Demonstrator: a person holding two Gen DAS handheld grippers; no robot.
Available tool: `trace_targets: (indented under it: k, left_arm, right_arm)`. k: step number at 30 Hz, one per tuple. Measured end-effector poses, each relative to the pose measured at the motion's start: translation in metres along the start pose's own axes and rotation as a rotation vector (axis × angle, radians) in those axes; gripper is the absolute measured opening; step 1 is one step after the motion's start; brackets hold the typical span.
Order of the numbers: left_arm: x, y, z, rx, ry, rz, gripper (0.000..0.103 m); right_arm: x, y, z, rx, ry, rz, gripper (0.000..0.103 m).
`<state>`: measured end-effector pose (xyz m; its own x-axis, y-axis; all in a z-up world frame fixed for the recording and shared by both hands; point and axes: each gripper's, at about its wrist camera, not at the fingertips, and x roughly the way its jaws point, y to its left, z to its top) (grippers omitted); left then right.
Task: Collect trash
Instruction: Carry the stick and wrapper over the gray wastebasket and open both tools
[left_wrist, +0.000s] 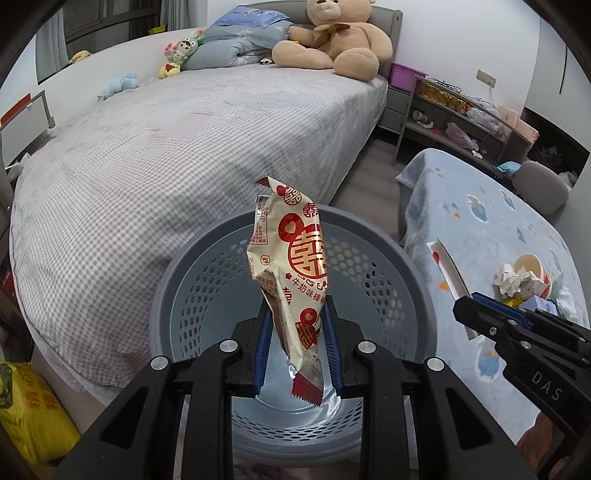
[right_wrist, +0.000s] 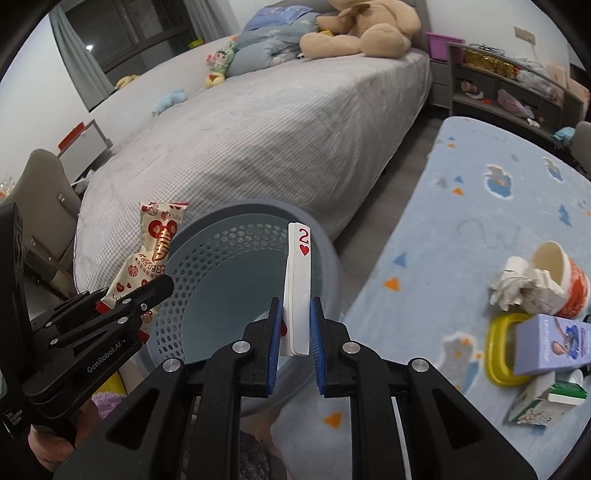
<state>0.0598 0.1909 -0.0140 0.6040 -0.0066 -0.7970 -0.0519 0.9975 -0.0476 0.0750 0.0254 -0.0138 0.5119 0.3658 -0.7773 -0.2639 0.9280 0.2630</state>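
My left gripper (left_wrist: 297, 350) is shut on a cream and red snack wrapper (left_wrist: 291, 266) and holds it upright over the grey perforated waste basket (left_wrist: 399, 266). My right gripper (right_wrist: 295, 332) is shut on a few playing cards (right_wrist: 297, 280), a two of hearts on top, held upright over the basket's (right_wrist: 207, 266) right rim. The wrapper (right_wrist: 155, 254) and left gripper (right_wrist: 147, 291) show at the left of the right wrist view. The right gripper (left_wrist: 476, 317) shows at the right of the left wrist view.
A bed (left_wrist: 184, 147) with a grey checked cover and a teddy bear (left_wrist: 332, 37) stands behind the basket. On the blue blanket-covered table (right_wrist: 480, 206) at the right lie a paper cup with crumpled tissue (right_wrist: 546, 277), a yellow ring (right_wrist: 498, 350) and small cartons (right_wrist: 550, 347).
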Motion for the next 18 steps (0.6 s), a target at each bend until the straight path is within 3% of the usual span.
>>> trace_targets:
  k: [6,15,18]
  left_arm:
    - [0.013,0.007,-0.002,-0.012,0.038,0.005,0.026]
    - [0.012,0.017,0.0,-0.029,0.022,0.006,0.026]
    - [0.01,0.02,0.0,-0.034,0.021,0.012,0.039]
  right_arm:
    - [0.015,0.011,0.002,-0.032,0.027,0.026,0.016]
    - [0.025,0.021,0.01,-0.068,0.03,0.051,0.017]
    - [0.025,0.022,0.011,-0.075,0.021,0.058,0.019]
